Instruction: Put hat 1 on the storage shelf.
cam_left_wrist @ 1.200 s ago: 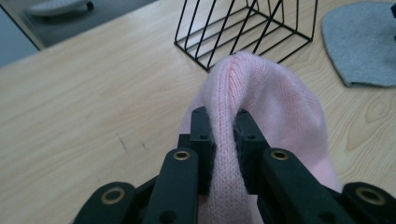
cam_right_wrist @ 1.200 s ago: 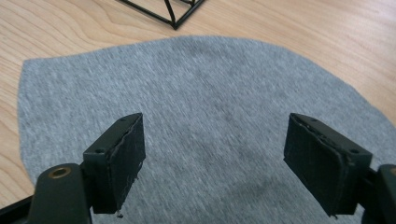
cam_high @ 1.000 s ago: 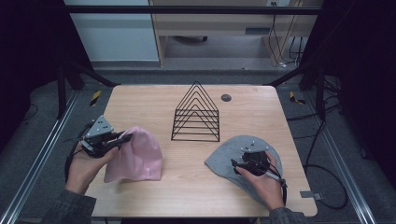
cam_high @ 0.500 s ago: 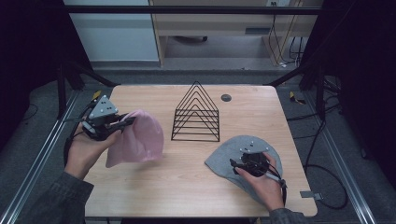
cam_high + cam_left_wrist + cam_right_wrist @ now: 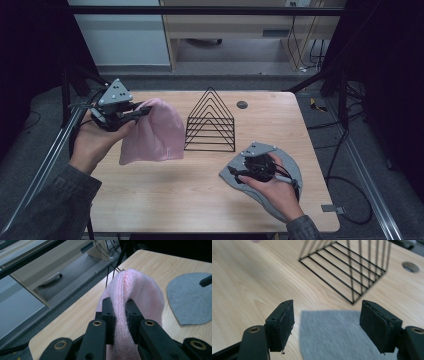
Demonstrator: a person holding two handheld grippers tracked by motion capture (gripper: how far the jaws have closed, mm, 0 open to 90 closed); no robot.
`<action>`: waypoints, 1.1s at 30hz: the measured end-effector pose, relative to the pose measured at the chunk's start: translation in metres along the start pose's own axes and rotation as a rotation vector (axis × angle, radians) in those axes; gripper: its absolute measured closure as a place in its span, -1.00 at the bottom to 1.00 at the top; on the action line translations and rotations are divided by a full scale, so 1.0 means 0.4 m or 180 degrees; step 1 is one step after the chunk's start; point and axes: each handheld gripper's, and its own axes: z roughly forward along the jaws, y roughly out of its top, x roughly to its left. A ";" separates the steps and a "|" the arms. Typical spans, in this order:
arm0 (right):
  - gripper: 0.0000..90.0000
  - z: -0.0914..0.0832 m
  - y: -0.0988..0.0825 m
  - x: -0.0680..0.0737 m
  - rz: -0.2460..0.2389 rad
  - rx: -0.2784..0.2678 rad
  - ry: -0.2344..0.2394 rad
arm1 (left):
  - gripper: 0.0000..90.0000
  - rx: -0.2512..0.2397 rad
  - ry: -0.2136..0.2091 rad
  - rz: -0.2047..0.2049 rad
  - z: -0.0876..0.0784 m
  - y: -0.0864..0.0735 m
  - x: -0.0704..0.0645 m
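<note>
Two hats: from above, the left gripper (image 5: 134,114) lifts the pink hat (image 5: 150,135) left of the wire rack (image 5: 211,122). Left gripper view: jaws pinch its knit. Right gripper view: the right gripper (image 5: 327,322) hangs released over the grey hat (image 5: 332,335); hanging pink probably comes next.

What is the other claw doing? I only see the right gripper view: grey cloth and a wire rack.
Observer: The left claw is shut on a fold of a pink knit hat.
Operator: Is the hat lying on the table?
Observer: No. In the high view it hangs from that claw, held up to the left of the wire rack. I can't tell if its bottom edge touches the table.
Operator: What shape is my grey cloth?
Observer: The grey cloth is rounded like a flat hat and lies near the table's right edge. Your right claw is open over it. Its jaws have just been opening and pinch nothing.
</note>
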 end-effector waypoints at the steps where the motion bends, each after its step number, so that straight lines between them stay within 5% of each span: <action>1: -0.40 0.001 0.010 0.006 -0.0020 0.0001 0.0016 | 0.79 -0.0010 -0.0008 -0.0007 -0.001 0.003 0.002; 11: -0.26 0.035 0.123 0.061 -0.0165 -0.0042 0.0223 | 0.79 0.0007 0.0002 -0.0032 -0.002 0.057 0.016; 20: -0.12 0.060 0.193 0.103 -0.0287 -0.0084 0.0428 | 0.79 -0.0045 -0.0056 0.0041 -0.008 0.114 -0.013; 29: -0.02 0.086 0.236 0.106 -0.0129 -0.0210 0.0585 | 0.79 -0.0189 -0.0190 0.0099 -0.027 0.159 -0.055; 33: 0.45 0.090 0.243 0.101 -0.0147 -0.0244 0.0662 | 0.79 -0.0207 -0.0212 0.0150 -0.032 0.169 -0.068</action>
